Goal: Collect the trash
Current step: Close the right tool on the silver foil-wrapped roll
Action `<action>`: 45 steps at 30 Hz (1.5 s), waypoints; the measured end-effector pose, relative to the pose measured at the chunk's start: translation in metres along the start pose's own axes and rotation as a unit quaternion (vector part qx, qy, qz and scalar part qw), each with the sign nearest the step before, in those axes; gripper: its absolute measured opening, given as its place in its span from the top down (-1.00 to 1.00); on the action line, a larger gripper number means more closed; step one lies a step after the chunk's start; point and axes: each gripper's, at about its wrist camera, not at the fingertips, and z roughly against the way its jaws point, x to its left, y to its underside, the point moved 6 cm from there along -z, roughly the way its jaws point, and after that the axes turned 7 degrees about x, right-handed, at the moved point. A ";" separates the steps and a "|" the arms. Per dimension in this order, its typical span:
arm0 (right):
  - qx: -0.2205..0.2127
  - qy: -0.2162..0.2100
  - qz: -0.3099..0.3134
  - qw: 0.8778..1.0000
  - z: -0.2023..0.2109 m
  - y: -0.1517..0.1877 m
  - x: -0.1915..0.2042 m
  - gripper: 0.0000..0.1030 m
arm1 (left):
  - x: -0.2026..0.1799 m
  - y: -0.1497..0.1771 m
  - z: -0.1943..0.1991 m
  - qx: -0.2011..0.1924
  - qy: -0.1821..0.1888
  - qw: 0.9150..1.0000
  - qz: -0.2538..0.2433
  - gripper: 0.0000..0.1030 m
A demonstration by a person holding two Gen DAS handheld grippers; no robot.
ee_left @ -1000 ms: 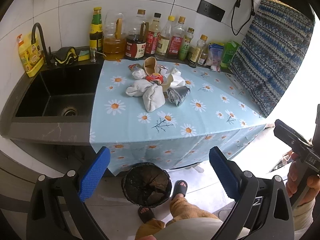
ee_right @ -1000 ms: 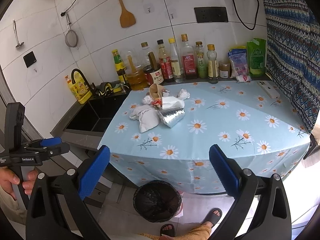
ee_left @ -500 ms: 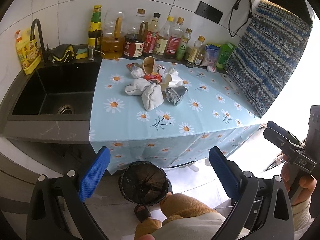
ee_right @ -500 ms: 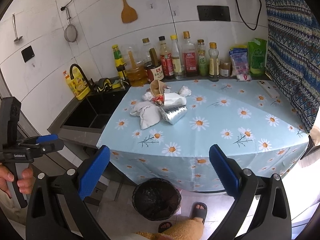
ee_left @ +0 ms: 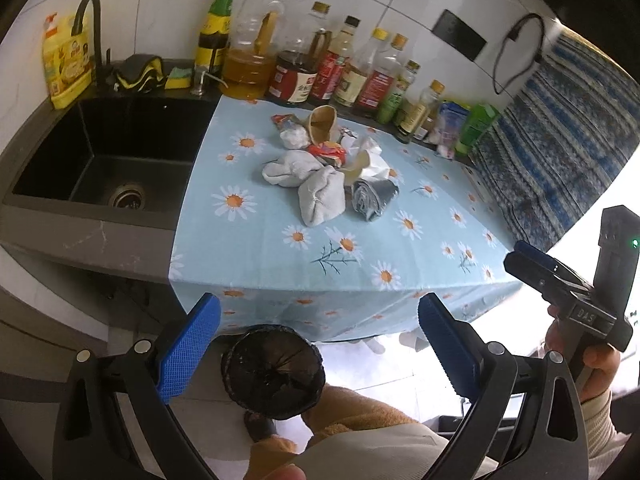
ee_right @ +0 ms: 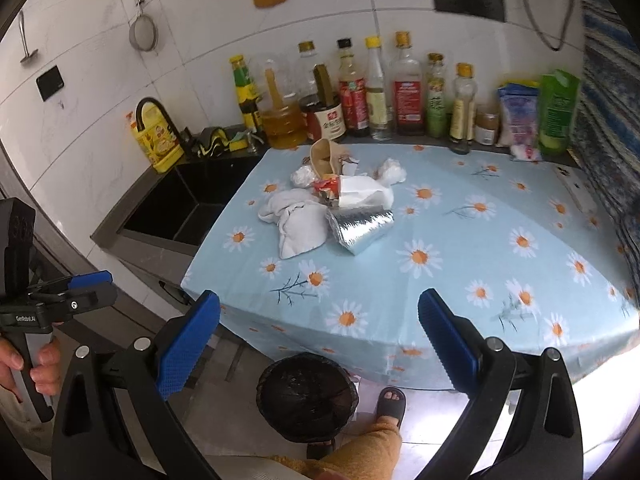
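Both grippers are held back off the tabletop (ee_right: 460, 240), nothing grasped. Left gripper (ee_left: 320, 344) jaws wide, empty; right gripper (ee_right: 320, 340) jaws wide, empty too. Probably the approach stage, no pickup started.

Trash pile (ee_right: 332, 204) sits on the daisy cloth toward 11 o'clock from the right gripper, well apart from both. It is bunched in one heap (easy to take piece by piece): a crumpled white cloth or tissue wad (ee_right: 298, 228) nearest the front edge, a foil bag (ee_right: 360, 226) touching it at its 3 o'clock, white paper and a red wrapper behind, and a tan paper cup (ee_right: 322, 156) lying tilted at the back, mouth showing, looks empty.

Trash bin (ee_right: 306, 396) stands on the floor below the tabletop front edge, at 6 o'clock of the pile, lined with a black bag; contents too dark to tell. Placed there so items can be dropped straight down, I'd guess.

Bottles (ee_right: 376, 92) line the wall at 12 o'clock, not trash. Sink (ee_left: 108, 160) at 9 o'clock of the pile, basin bare apart from the drain.

Likely first target: the front white wad or the foil bag.
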 end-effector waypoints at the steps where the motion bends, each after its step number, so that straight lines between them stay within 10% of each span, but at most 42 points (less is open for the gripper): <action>1: 0.001 -0.008 0.004 1.000 -0.006 -0.005 -0.001 -0.91 | 0.001 -0.002 -0.004 0.001 -0.001 1.000 0.004 -0.87; 23: 0.104 -0.034 0.066 0.992 -0.193 -0.066 -0.071 -0.91 | 0.034 -0.029 -0.122 0.101 -0.044 0.986 0.122 -0.87; 45: 0.125 -0.084 0.074 0.986 -0.224 -0.083 -0.076 -0.55 | 0.030 -0.039 -0.141 0.119 -0.048 0.982 0.137 -0.87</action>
